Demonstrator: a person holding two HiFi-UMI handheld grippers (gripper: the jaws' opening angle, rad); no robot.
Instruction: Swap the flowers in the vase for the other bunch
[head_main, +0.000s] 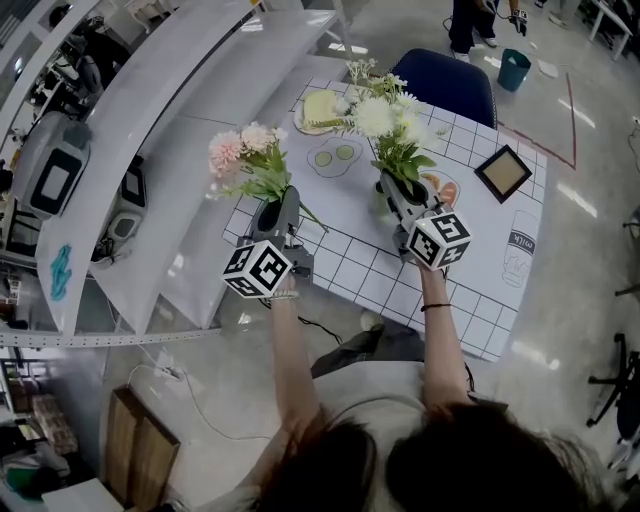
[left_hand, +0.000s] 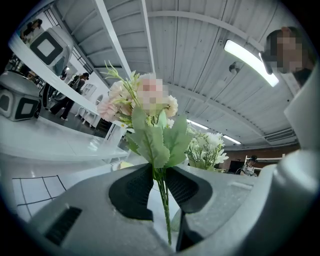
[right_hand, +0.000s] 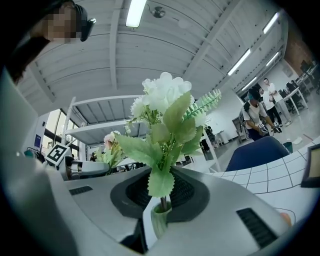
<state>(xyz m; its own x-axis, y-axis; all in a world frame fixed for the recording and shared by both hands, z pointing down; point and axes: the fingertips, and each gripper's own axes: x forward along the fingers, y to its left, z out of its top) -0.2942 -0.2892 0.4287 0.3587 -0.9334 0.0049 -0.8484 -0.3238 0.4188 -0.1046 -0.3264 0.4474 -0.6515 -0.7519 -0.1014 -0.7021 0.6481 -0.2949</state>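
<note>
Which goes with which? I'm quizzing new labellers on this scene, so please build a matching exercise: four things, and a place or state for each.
Things:
1. pink bunch
2. white bunch
3. picture frame
4. blue chair

Places:
a. flat on the table
b. clamped in the right gripper
c. beyond the table's far edge
d. clamped in the left gripper

Pairs: 1-d, 2-b, 3-a, 4-c

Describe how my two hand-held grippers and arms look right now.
The left hand-held gripper and right hand-held gripper are grey moulded shells with black ribbed pads, each carrying a white cube of black square markers. Arms are unsleeved below a grey top; a thin dark band circles the right wrist.
</note>
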